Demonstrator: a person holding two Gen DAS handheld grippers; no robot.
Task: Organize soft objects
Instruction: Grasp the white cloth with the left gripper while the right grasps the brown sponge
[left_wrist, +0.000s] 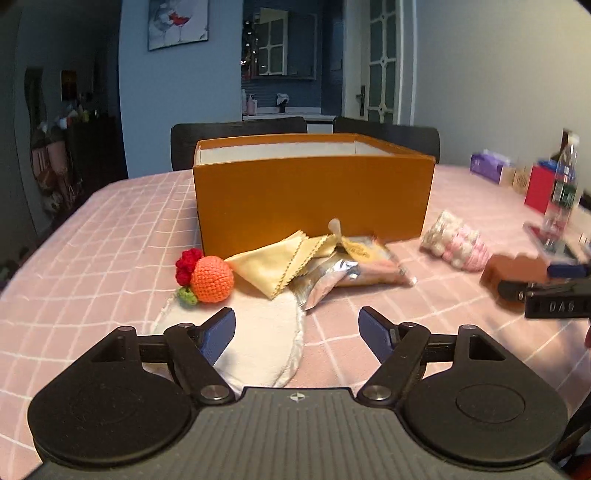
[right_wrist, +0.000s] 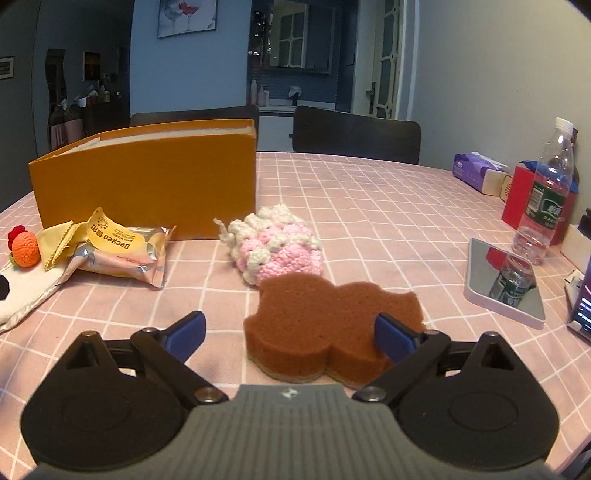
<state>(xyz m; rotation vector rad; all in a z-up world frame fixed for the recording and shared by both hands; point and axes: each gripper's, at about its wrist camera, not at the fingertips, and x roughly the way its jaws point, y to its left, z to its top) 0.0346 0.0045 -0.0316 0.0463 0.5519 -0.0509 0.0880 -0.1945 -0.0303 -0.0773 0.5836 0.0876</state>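
The left gripper (left_wrist: 296, 326) tilts down toward the table (left_wrist: 110, 229), its blue pads (left_wrist: 218, 334) spread wide with nothing between them. Just under and ahead of its left pad lies a white cloth pad (left_wrist: 266, 332). Beyond that, ahead and left, sits a crocheted orange ball (left_wrist: 211, 279) with red and green bobbles, touching a yellow cloth (left_wrist: 273, 264) that overlaps a foil snack packet (left_wrist: 351, 266). The orange box (left_wrist: 314, 199), open-topped, stands behind them all, straight ahead.

The right gripper (right_wrist: 290, 334) also points downward, released and wide. A brown sponge (right_wrist: 314, 314) lies flat between its fingers, nearer the right one, whose pad (right_wrist: 393, 336) overlaps the sponge's edge; whether it touches cannot be told. Just past the sponge rests a pink-and-white crochet piece (right_wrist: 277, 245). Far right stand a mirror (right_wrist: 506, 280) and a water bottle (right_wrist: 546, 192).
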